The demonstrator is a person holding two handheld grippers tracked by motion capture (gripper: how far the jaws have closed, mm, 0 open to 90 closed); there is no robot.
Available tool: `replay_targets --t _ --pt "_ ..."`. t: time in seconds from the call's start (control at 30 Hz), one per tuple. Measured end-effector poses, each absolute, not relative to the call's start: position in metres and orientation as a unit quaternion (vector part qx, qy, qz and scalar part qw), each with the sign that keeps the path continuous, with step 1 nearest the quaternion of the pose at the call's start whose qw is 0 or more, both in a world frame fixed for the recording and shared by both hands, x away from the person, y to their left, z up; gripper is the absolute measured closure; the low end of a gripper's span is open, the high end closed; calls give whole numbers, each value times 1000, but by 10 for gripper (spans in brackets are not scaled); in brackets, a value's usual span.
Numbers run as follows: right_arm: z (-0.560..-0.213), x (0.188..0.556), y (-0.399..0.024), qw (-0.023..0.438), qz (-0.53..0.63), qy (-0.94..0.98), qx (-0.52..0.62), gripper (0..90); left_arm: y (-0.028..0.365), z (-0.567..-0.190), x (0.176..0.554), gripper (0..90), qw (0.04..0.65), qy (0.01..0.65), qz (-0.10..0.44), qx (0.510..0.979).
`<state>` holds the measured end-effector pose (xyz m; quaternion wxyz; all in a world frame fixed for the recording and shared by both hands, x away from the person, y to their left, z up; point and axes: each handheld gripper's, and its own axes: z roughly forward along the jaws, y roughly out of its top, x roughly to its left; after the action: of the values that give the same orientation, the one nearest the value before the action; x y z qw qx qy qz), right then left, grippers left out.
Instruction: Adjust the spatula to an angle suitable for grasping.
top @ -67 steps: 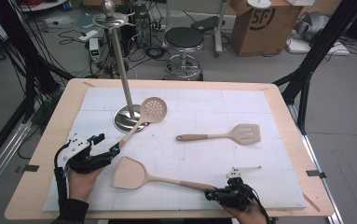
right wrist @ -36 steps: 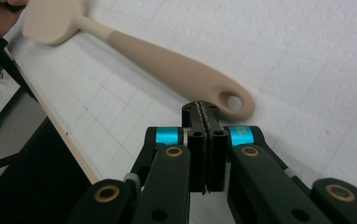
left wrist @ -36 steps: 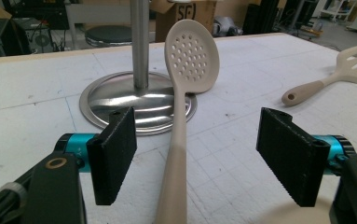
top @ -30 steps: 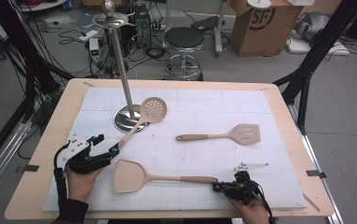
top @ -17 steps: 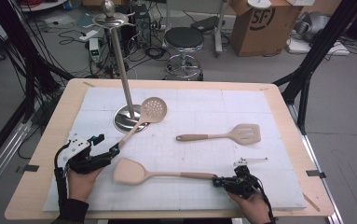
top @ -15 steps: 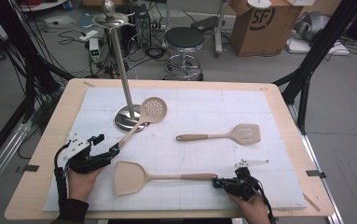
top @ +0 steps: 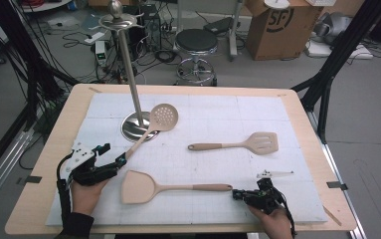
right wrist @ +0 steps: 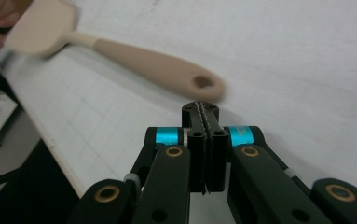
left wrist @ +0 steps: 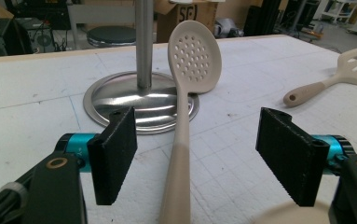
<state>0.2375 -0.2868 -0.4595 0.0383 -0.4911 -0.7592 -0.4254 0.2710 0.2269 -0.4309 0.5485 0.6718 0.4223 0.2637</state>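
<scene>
A beige skimmer spoon [top: 163, 117] leans its perforated head on the steel stand's base [top: 128, 133]. Its handle [left wrist: 181, 149] runs back between the wide-open jaws of my left gripper [top: 121, 161] [left wrist: 202, 145], and neither pad touches it. A solid beige spatula [top: 139, 187] lies flat near the front edge, handle pointing right. My right gripper [top: 237, 193] [right wrist: 200, 110] is shut with nothing in it, its tips just short of the spatula handle's holed end [right wrist: 203, 83]. A slotted spatula [top: 261, 143] lies in the middle right.
The tall steel pole [top: 128, 74] rises from the base at the back left. A white gridded mat [top: 218, 114] covers the wooden table [top: 307, 119]. A stool, cables and a cardboard box stand on the floor beyond the table.
The solid spatula's handle end has swung slightly away from the front edge and now lies level. My right gripper shifted a little to the right, still shut. The left gripper kept still.
</scene>
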Motion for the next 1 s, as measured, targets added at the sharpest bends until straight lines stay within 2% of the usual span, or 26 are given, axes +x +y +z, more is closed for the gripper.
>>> replay_targets --t 0.1,0.47,1.0 --pt "-461 239 -293 50 -431 -747 -504 900 226 -432 272 295 546 423 262 674" --pt "-461 253 -278 38 -431 -734 -523 900 223 -432 273 295 545 420 263 676" --pt "-460 296 -243 33 -430 -734 -524 900 225 -432 274 295 545 421 265 675"
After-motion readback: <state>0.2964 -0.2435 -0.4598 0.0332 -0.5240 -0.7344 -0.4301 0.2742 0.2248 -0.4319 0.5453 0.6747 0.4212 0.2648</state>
